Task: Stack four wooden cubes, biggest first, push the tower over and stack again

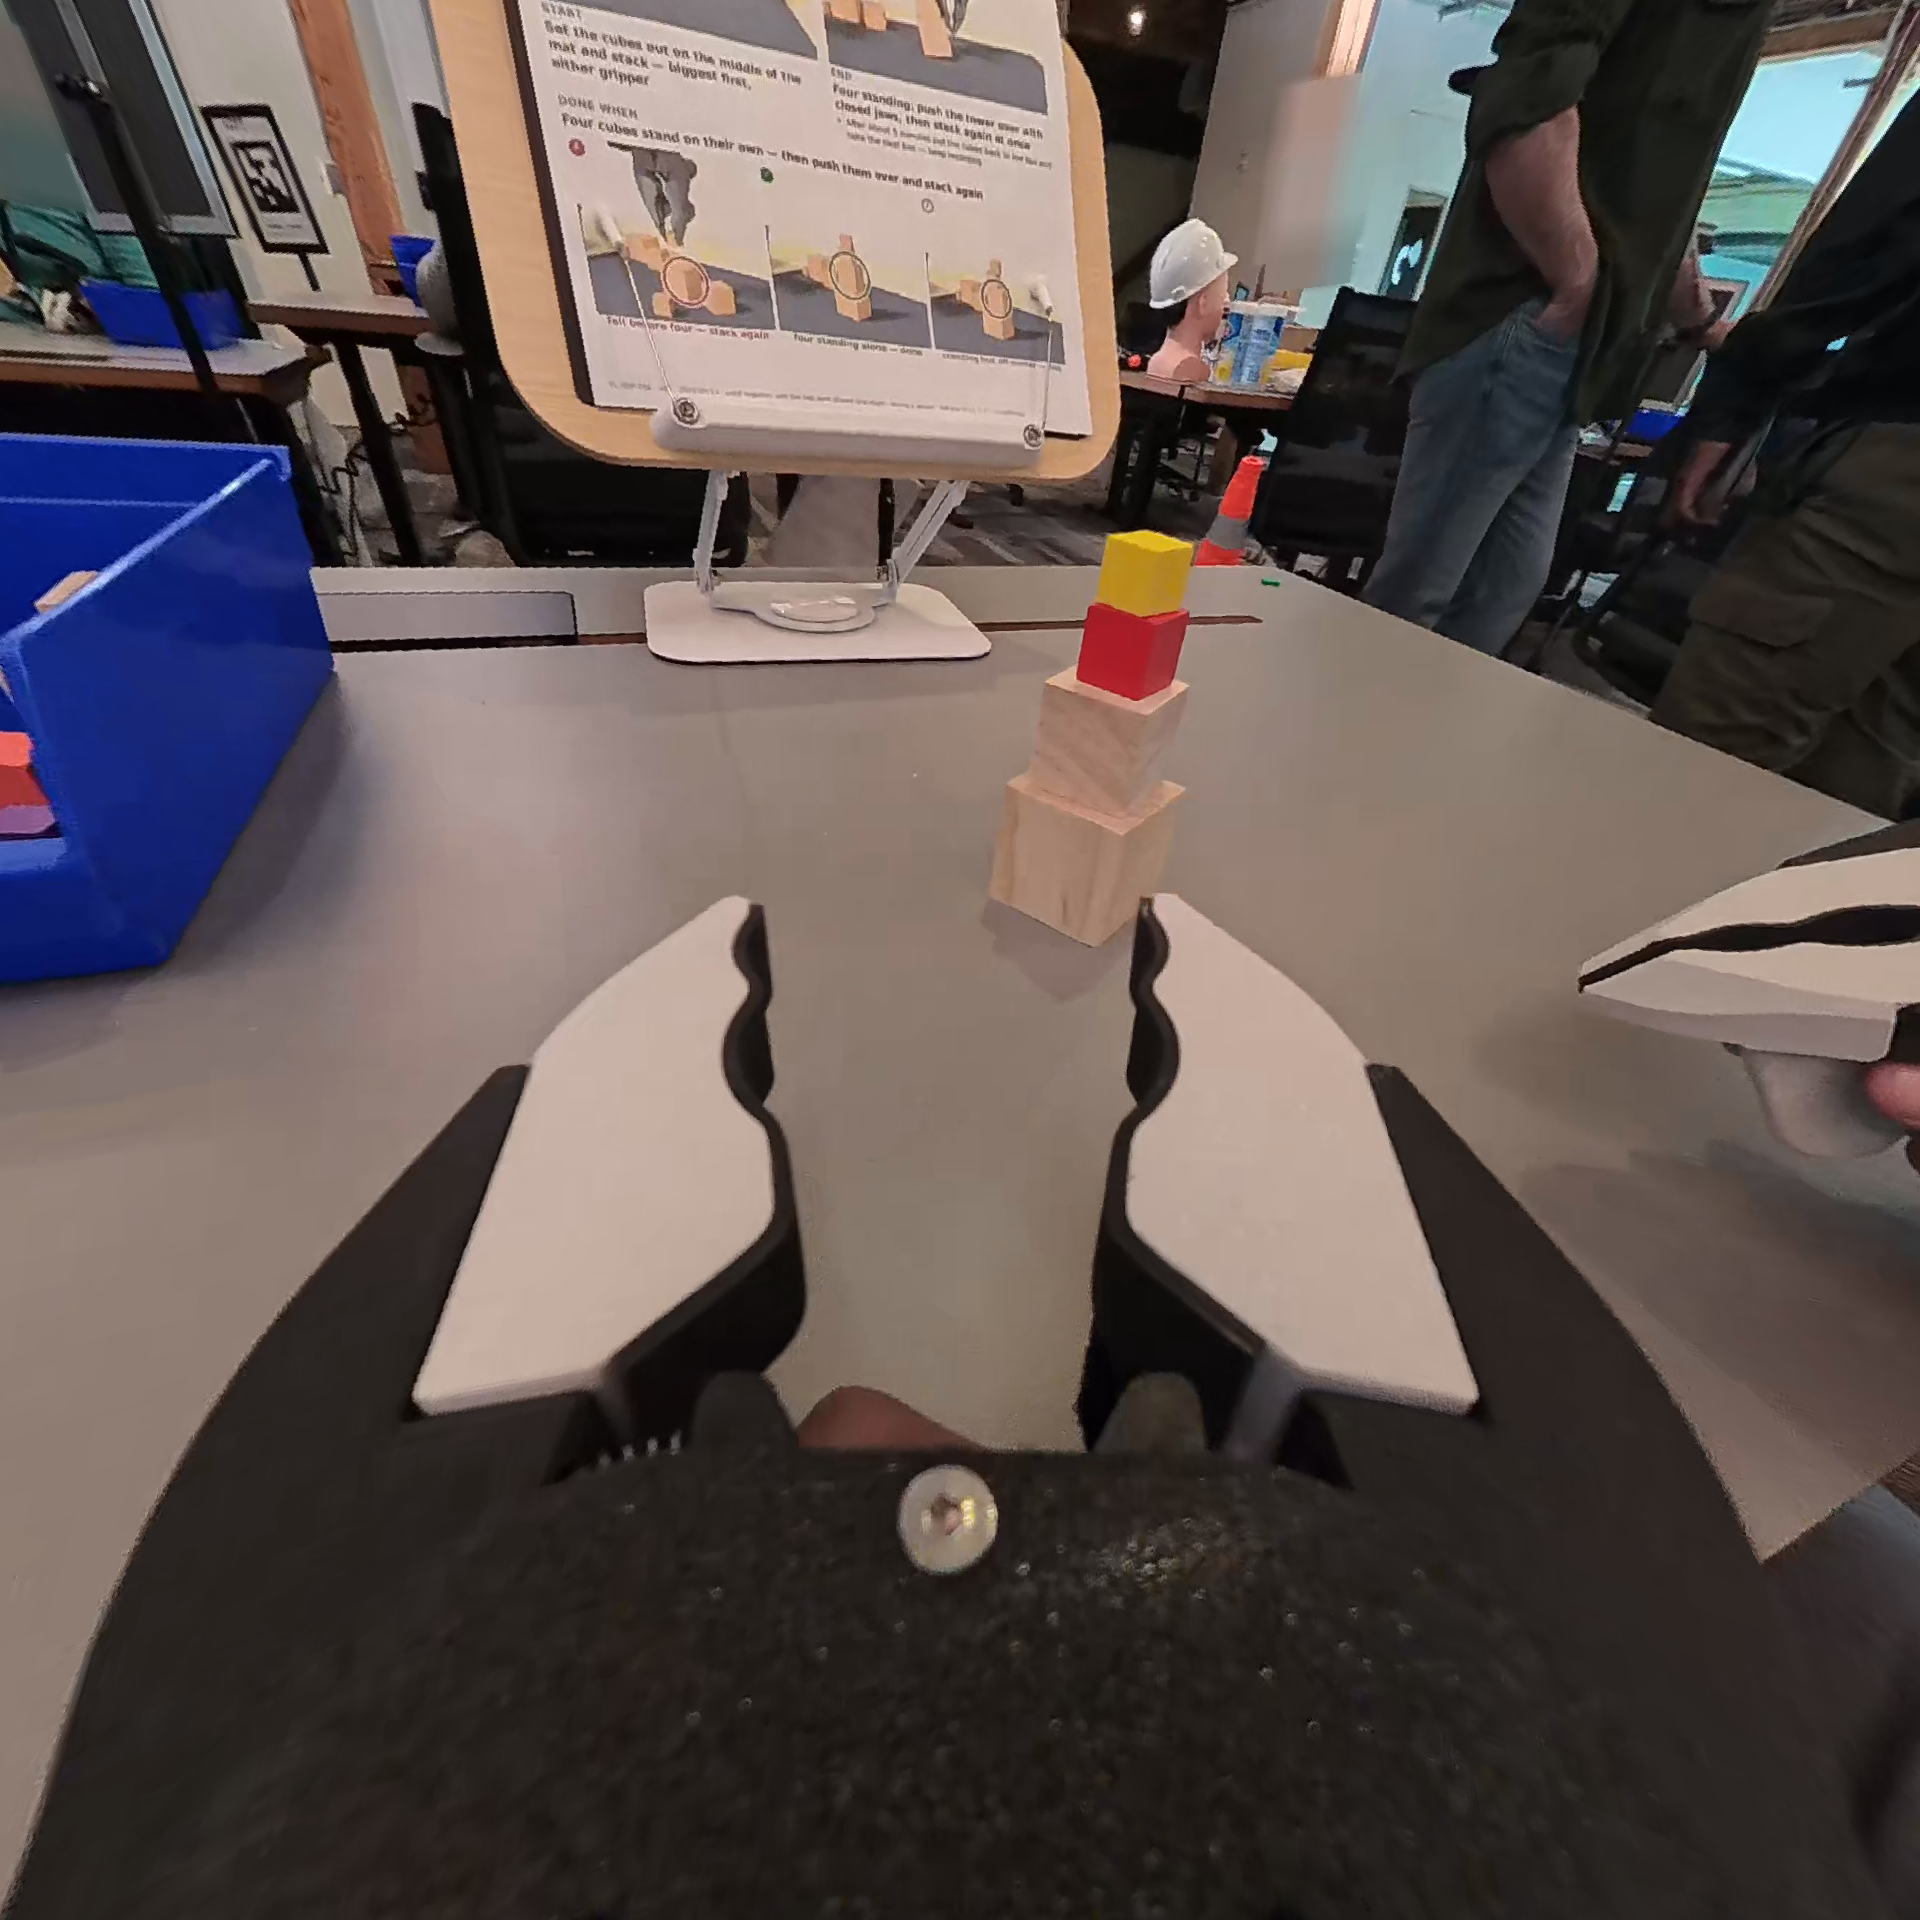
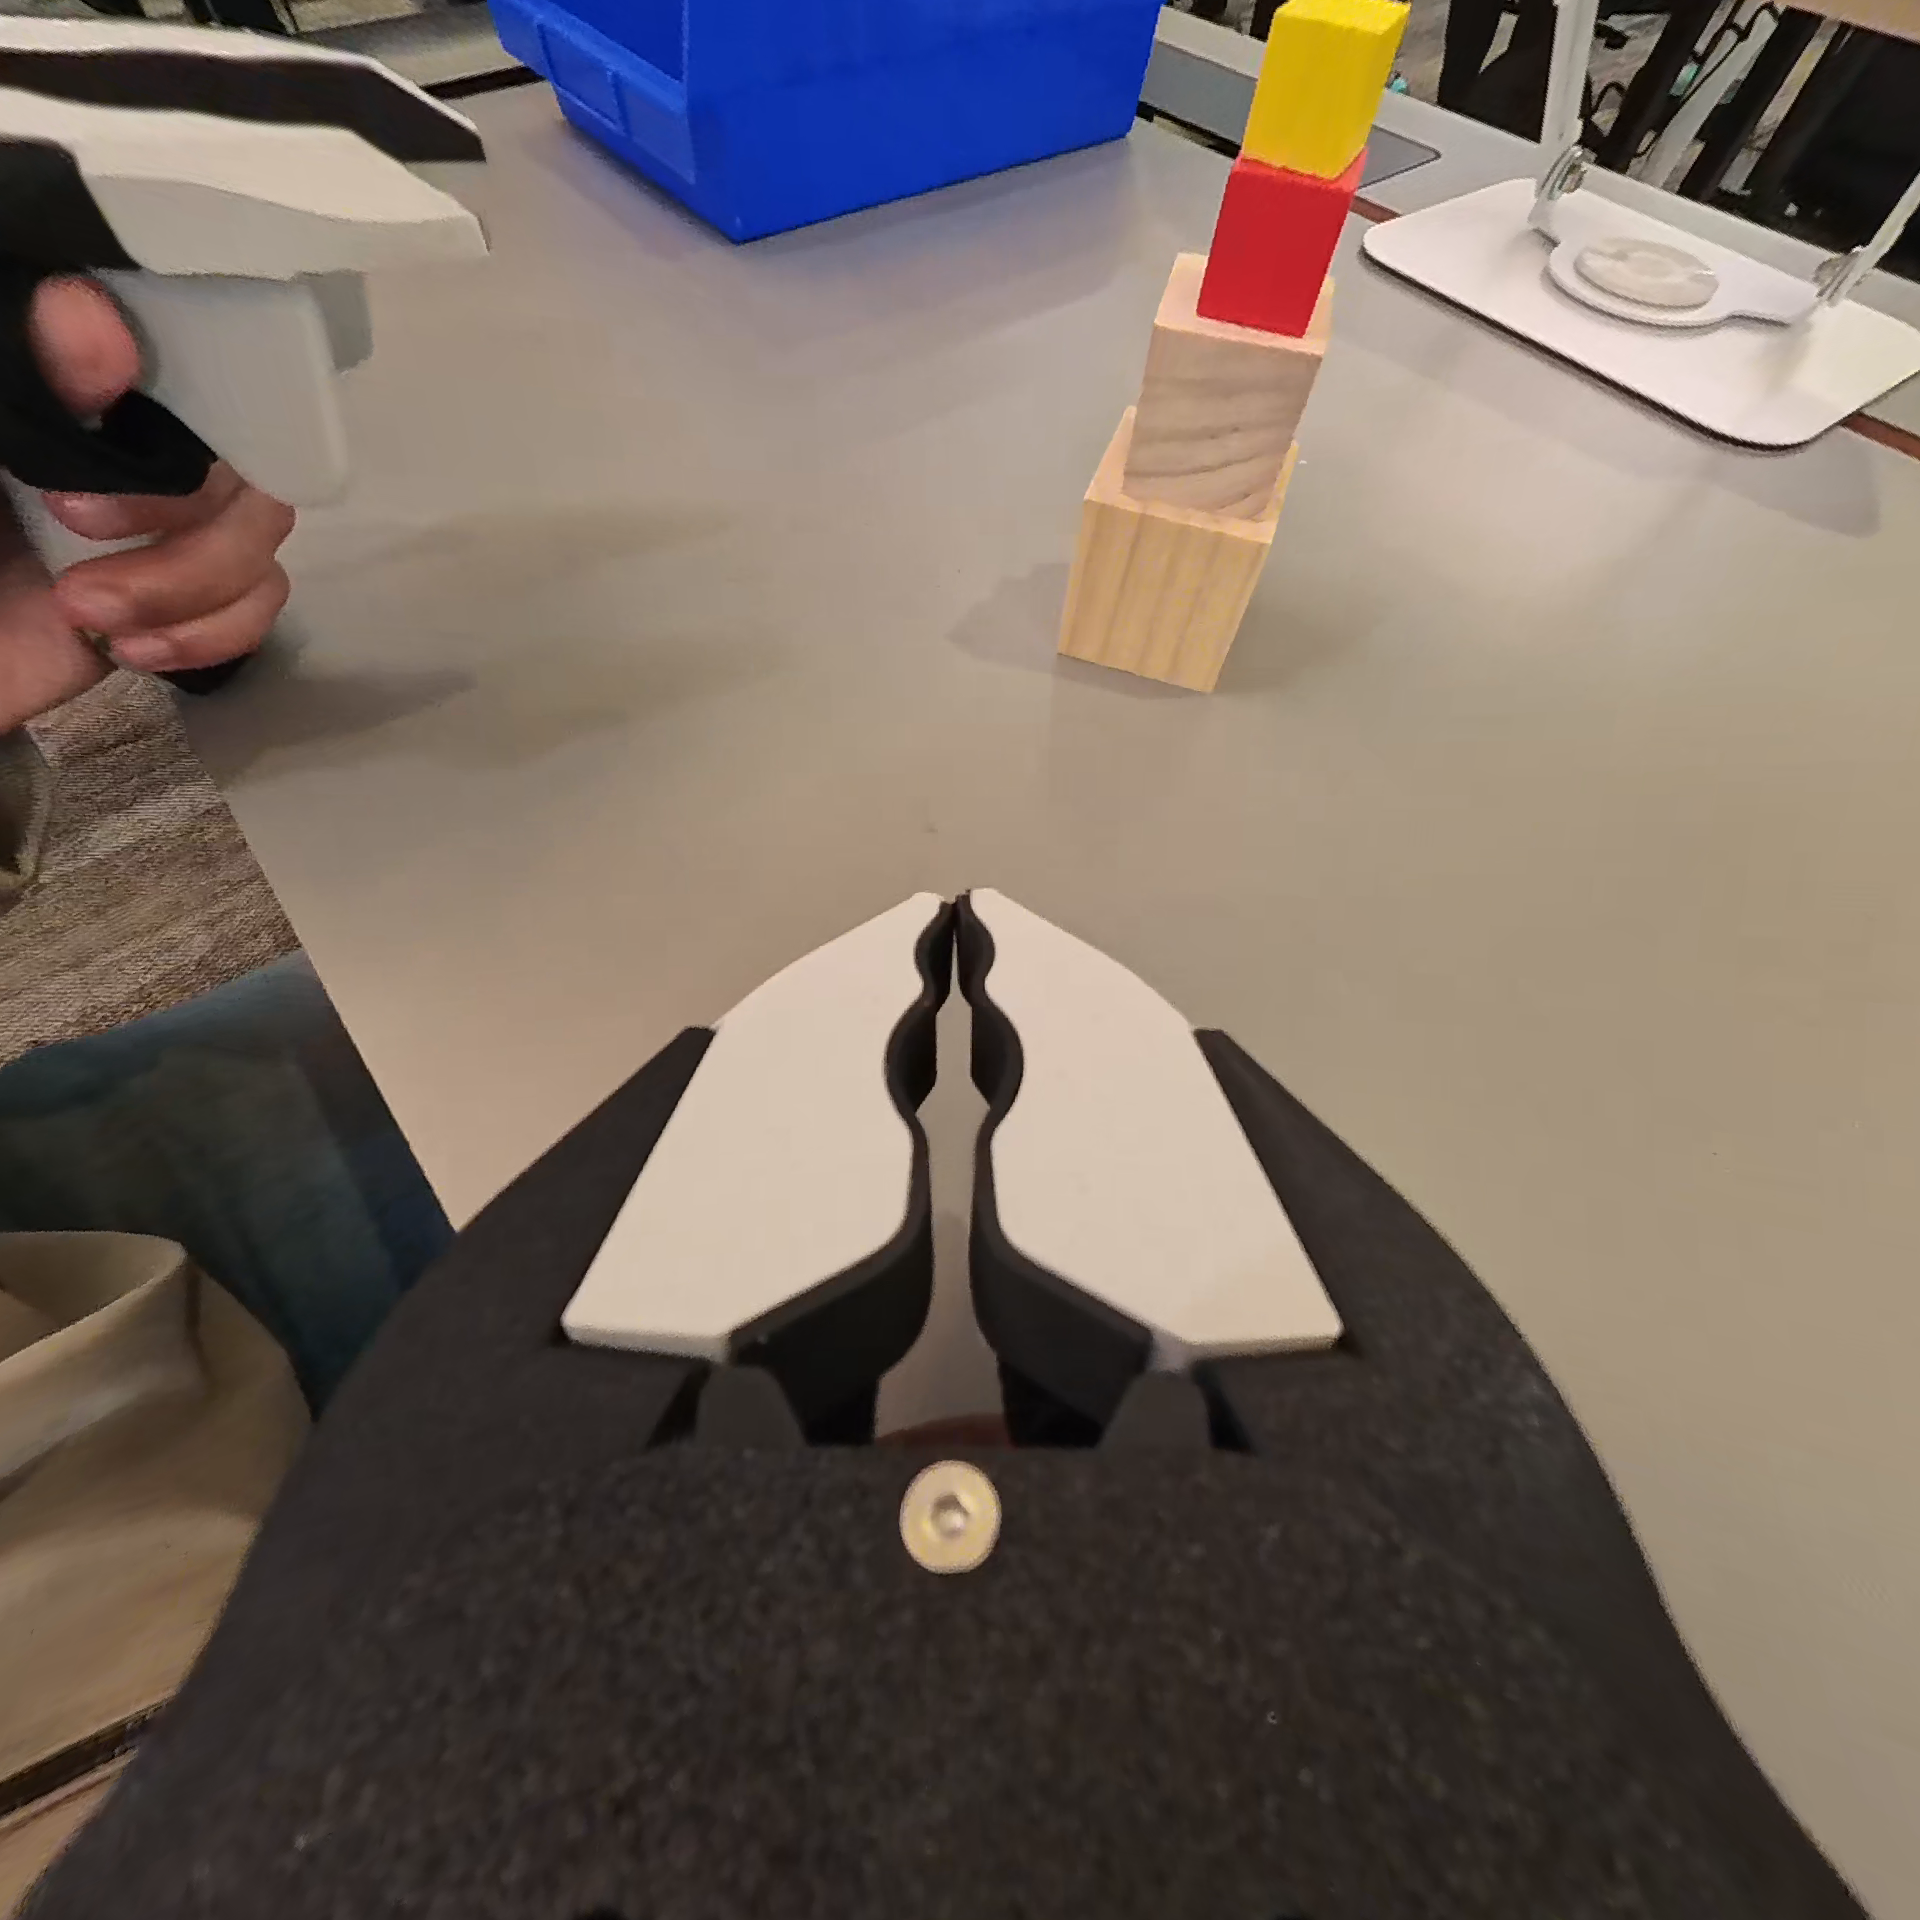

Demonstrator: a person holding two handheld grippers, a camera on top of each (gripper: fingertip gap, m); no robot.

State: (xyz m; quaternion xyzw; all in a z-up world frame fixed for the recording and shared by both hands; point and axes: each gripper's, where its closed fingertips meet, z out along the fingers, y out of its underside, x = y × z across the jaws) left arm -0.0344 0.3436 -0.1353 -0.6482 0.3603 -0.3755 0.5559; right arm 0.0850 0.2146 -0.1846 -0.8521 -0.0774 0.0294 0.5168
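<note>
On the grey desk [image 2: 644, 644] stands a tower: big pale wooden cube [image 2: 1169, 582], smaller pale cube [image 2: 1221, 416], red cube [image 2: 1273, 249], yellow cube [image 2: 1320, 88] on top. Left claw [image 1: 951, 920] is released; right claw [image 2: 954, 902] is clenched, empty.

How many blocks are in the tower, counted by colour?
Plain wood: 2, the big bottom block and the block above it
Red: 1
Yellow: 1, on top
Total: 4
</note>
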